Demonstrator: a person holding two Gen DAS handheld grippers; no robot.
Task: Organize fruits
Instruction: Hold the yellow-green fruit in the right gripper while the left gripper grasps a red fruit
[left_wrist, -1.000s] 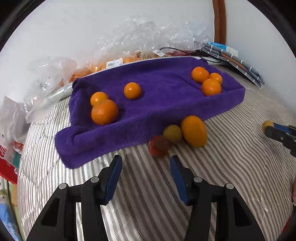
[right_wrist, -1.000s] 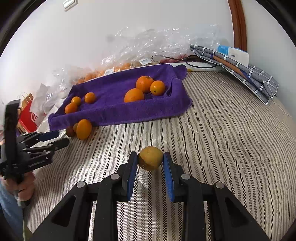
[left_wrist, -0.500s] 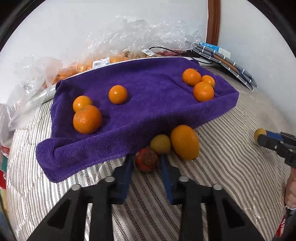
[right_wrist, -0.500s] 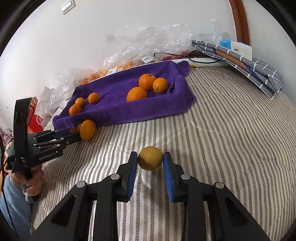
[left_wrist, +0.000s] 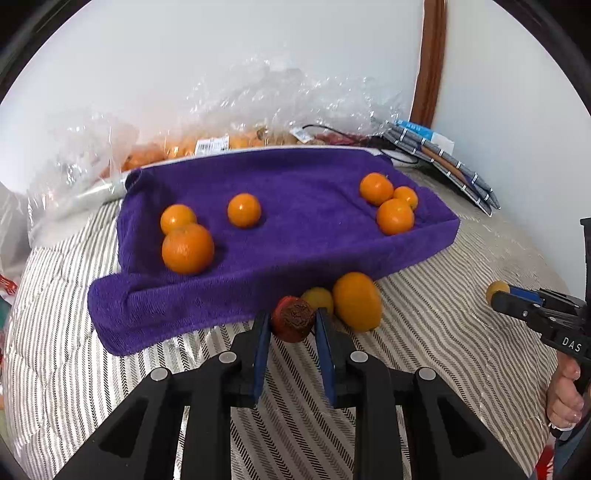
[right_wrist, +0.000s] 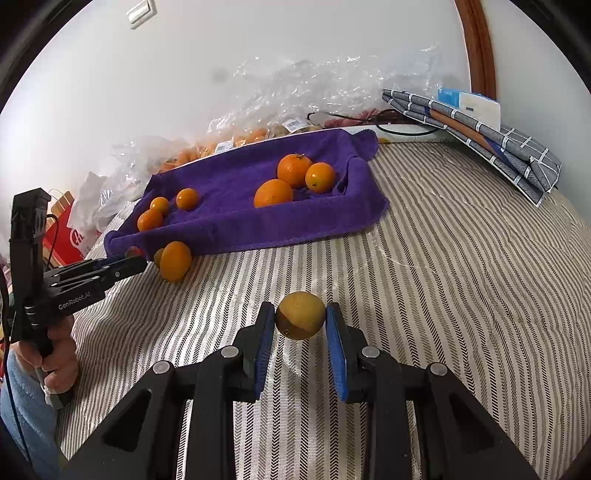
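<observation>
A purple towel (left_wrist: 295, 206) lies on the striped bed with several oranges on it, some at its left (left_wrist: 187, 248) and some at its right (left_wrist: 394, 216). My left gripper (left_wrist: 291, 323) is shut on a dark red wrinkled fruit (left_wrist: 293, 319) at the towel's front edge. A small yellow fruit (left_wrist: 317, 297) and a large orange (left_wrist: 357, 301) lie beside it on the bed. My right gripper (right_wrist: 300, 317) is shut on a yellow-green fruit (right_wrist: 300, 314), held above the bed. The towel (right_wrist: 236, 218) is far left of it.
Crinkled plastic bags of oranges (left_wrist: 207, 144) lie behind the towel by the wall. Folded grey cloths (right_wrist: 480, 136) sit at the back right corner. A red bag (right_wrist: 66, 236) is at the bed's left edge. The striped bedcover (right_wrist: 443, 277) stretches to the right.
My left gripper moved forward to the red fruit and closed on it. My right gripper kept holding the yellow-green fruit and shifted slightly.
</observation>
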